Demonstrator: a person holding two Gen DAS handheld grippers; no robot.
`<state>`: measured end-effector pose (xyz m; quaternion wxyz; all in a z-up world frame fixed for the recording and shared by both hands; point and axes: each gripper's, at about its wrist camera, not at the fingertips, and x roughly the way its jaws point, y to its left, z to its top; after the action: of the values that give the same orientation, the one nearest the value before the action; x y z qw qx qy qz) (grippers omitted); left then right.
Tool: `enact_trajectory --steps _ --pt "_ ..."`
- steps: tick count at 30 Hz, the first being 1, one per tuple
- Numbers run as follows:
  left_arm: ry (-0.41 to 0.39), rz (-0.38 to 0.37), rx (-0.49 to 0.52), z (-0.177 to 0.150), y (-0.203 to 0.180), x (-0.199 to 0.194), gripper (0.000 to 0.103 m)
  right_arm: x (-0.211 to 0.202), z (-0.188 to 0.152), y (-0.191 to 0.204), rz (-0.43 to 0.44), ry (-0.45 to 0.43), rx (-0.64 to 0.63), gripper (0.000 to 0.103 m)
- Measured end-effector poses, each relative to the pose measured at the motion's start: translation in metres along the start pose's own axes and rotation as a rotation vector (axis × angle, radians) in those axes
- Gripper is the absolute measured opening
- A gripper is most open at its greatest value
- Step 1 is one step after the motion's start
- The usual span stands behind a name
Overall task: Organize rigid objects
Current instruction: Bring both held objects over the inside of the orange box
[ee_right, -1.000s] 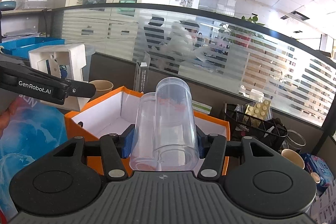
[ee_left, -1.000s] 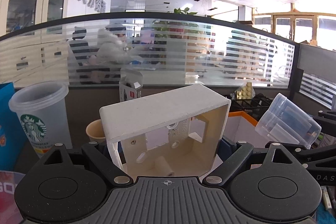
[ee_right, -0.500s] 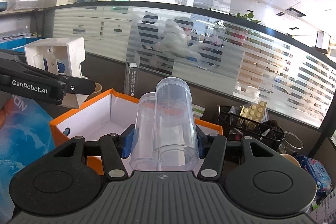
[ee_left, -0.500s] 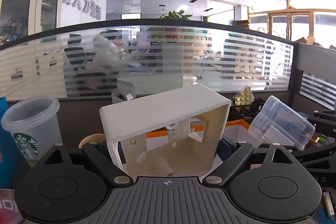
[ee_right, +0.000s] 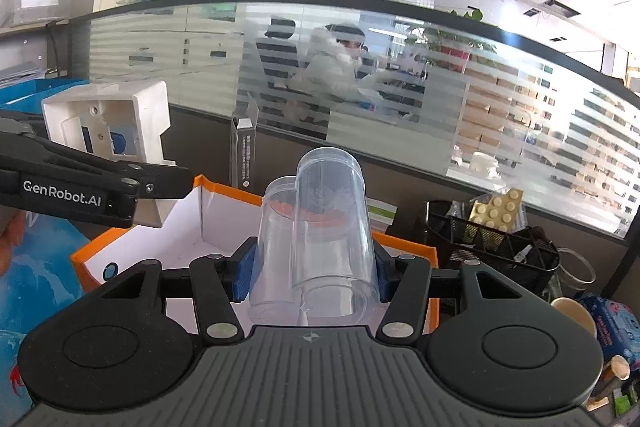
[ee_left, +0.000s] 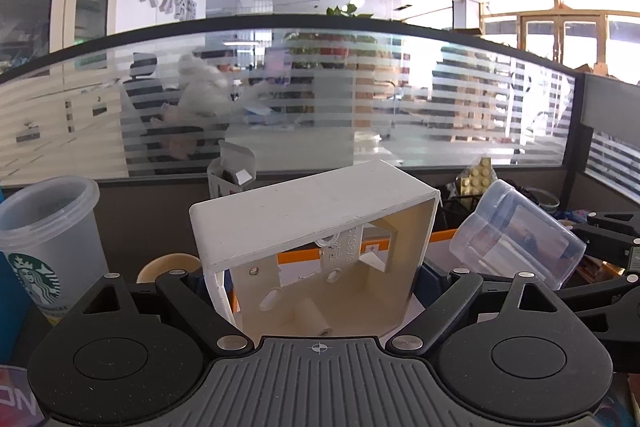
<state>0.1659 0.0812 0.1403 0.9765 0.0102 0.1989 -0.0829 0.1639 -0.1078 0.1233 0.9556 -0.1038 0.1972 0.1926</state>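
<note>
My left gripper [ee_left: 320, 279] is shut on a white plastic junction box [ee_left: 316, 227], held up with its open side toward the camera. In the right wrist view that same box [ee_right: 108, 123] hangs at the left, above the left edge of an orange cardboard box [ee_right: 404, 251] with a white inside. My right gripper [ee_right: 308, 275] is shut on a clear plastic jar [ee_right: 320, 227], gripped between blue pads over the orange box. The jar [ee_left: 516, 243] also shows at the right of the left wrist view.
A Starbucks cup [ee_left: 44, 243] and a paper cup [ee_left: 168, 267] stand at the left. A grey carton [ee_right: 244, 155] stands behind the orange box. A black mesh basket [ee_right: 488, 247] with a yellow brick plate sits to the right, near another paper cup [ee_right: 572, 315]. A striped glass partition [ee_left: 320, 115] backs the desk.
Both grippers have drifted sideways over the desk with their loads; the Starbucks cup slid left then back in the left view, and the orange box sits lower and nearer under the jar.
</note>
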Motion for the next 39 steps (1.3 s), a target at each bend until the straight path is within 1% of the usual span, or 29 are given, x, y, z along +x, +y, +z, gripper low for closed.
enact_trajectory --steps 5,10,14,16,19,26,39 --pt "0.03 0.007 -0.004 -0.007 0.006 0.014 0.091 0.015 -0.002 -0.002 -0.012 0.015 0.001 0.051" --pt "0.065 0.014 -0.002 -0.015 0.007 0.027 0.091 0.027 0.0 -0.01 -0.016 0.036 0.035 0.051" --pt "0.095 0.009 0.009 -0.025 0.004 0.032 0.091 0.037 0.003 -0.019 0.023 0.075 0.088 0.051" --pt "0.114 0.004 0.019 -0.024 0.002 0.037 0.091 0.041 0.005 -0.024 0.046 0.101 0.124 0.051" --pt "0.134 0.003 0.044 -0.026 -0.003 0.043 0.091 0.045 0.01 -0.029 0.05 0.133 0.142 0.051" --pt "0.163 -0.01 0.041 -0.036 -0.007 0.056 0.091 0.047 0.009 -0.035 0.047 0.17 0.157 0.051" --pt "0.222 -0.015 0.078 -0.075 -0.011 0.078 0.091 0.069 -0.009 -0.039 0.039 0.263 0.144 0.051"
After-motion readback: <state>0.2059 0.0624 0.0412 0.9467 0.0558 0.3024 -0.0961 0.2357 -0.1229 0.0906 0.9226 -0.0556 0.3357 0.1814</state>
